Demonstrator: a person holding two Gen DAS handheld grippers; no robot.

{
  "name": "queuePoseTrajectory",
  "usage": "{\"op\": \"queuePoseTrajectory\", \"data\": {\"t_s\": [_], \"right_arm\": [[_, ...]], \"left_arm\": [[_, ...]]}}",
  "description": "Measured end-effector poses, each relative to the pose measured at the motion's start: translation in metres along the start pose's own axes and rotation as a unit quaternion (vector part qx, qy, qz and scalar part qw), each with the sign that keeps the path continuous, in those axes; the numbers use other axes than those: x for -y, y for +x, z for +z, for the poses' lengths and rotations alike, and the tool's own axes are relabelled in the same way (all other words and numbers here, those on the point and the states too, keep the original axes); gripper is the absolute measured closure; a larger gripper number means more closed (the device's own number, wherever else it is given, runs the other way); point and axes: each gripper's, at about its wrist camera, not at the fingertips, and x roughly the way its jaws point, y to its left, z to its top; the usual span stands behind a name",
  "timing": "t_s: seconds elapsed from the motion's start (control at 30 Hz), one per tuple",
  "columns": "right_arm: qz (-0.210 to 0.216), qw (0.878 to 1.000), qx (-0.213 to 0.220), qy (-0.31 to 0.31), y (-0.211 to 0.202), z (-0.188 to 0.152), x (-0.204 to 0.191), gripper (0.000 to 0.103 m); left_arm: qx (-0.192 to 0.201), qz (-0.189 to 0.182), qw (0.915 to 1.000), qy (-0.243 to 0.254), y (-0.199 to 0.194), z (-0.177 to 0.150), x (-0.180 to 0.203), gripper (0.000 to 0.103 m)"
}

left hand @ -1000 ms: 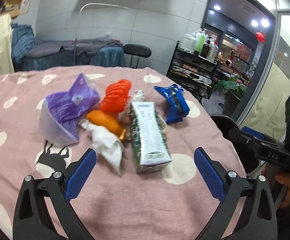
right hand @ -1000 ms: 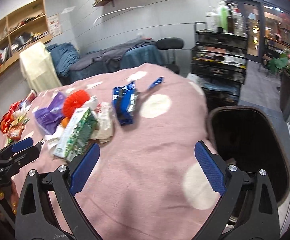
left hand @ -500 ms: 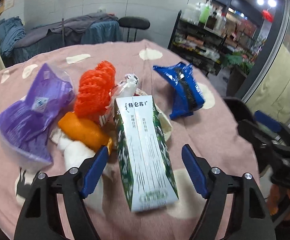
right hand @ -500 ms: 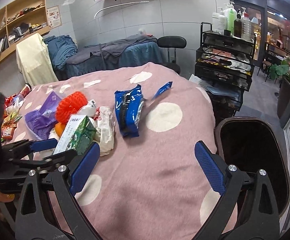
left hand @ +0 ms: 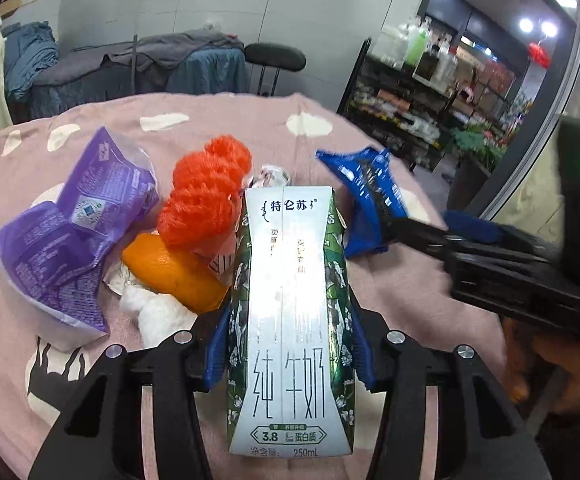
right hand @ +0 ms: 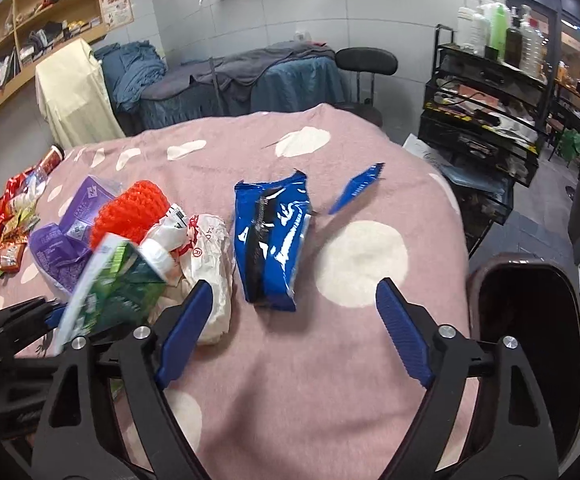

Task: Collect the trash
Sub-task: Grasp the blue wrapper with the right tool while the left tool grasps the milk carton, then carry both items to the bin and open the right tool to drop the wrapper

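A green and white milk carton (left hand: 290, 300) lies on the pink spotted tablecloth (left hand: 409, 280). My left gripper (left hand: 288, 312) has it between its blue pads (left hand: 218, 344); the jaws are closing and both pads lie against the carton's sides. In the right wrist view the carton (right hand: 106, 280) looks tilted and blurred. A blue snack wrapper (right hand: 270, 240) lies just ahead of my right gripper (right hand: 293, 284), whose jaws are closing but stand wide, touching nothing. The wrapper's near end sits between the fingertips.
Beside the carton lie a purple bag (left hand: 74, 240), a red-orange mesh (left hand: 206, 196), an orange peel (left hand: 170, 272), white tissue (left hand: 158, 316) and a white wrapper (right hand: 210, 264). A torn blue strip (right hand: 355, 188) lies further back. A dark bin (right hand: 529, 320) stands off the table's right edge.
My left gripper moved forward over the carton and narrowed its jaws onto its sides. My right gripper advanced toward the blue wrapper and its jaws narrowed slightly.
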Motion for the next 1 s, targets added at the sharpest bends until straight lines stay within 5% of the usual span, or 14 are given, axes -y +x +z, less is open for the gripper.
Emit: {"op": "queuePoseTrajectory", "data": {"t_s": [0.13,0.27,0.53,1.0], "right_arm": [[-0.002,0.999,-0.039,-0.012,0.034,0.014,-0.005,0.036],[0.011,0.998,-0.054,-0.005,0.047,0.018,-0.001,0.072],[0.034,0.999,-0.010,0.002,0.010,0.003,0.006,0.076],[-0.005,0.996,0.074,0.041,-0.086,-0.043,0.049,0.076]], "left_arm": [[0.030,-0.011,0.9995,-0.004,-0.018,-0.002,0.003,0.054],[0.039,-0.015,0.9991,0.001,-0.020,-0.003,0.012,0.054],[0.058,-0.037,0.9976,0.005,-0.023,-0.006,0.028,0.054],[0.083,-0.078,0.9928,0.036,-0.034,-0.006,0.077,0.054]]}}
